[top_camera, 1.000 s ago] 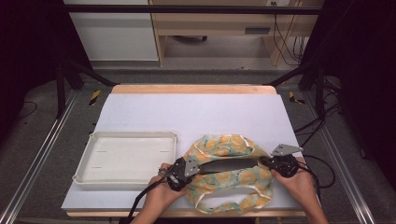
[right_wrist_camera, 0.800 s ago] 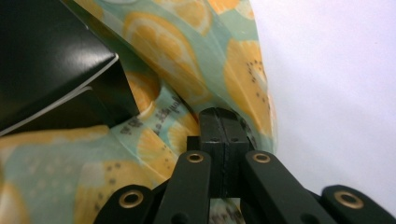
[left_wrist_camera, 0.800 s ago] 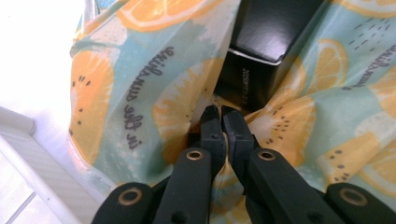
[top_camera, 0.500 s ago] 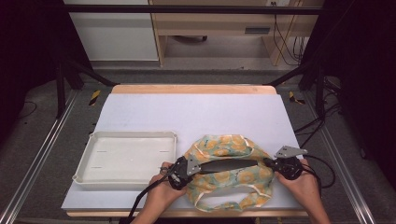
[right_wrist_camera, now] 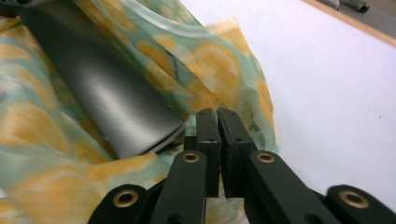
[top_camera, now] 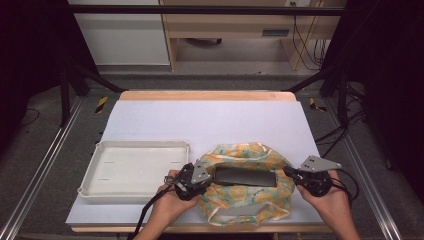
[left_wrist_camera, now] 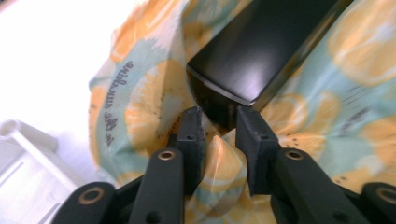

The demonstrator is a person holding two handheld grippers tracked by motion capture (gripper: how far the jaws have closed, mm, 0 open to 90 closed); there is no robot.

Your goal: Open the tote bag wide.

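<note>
The white tray [top_camera: 134,170] sits empty on the bench [top_camera: 210,122], just left of the action, and nothing stands between it and the hands. The orange-print cloth bag [top_camera: 250,187] lies crumpled near the front edge with a flat black box [top_camera: 245,176] resting on top of it. The left gripper [top_camera: 192,179] is at the box's left end, and the right gripper [top_camera: 302,176] at its right end. The left gripper view gets in close: its fingers [left_wrist_camera: 254,140] have just been opening and stand apart, with a fold of the bag's cloth poking up between them and the box corner just beyond. In the right gripper view, its fingers [right_wrist_camera: 208,140] are pressed together at the bag's edge, beside the box; whether cloth is pinched between them, I cannot tell.
</note>
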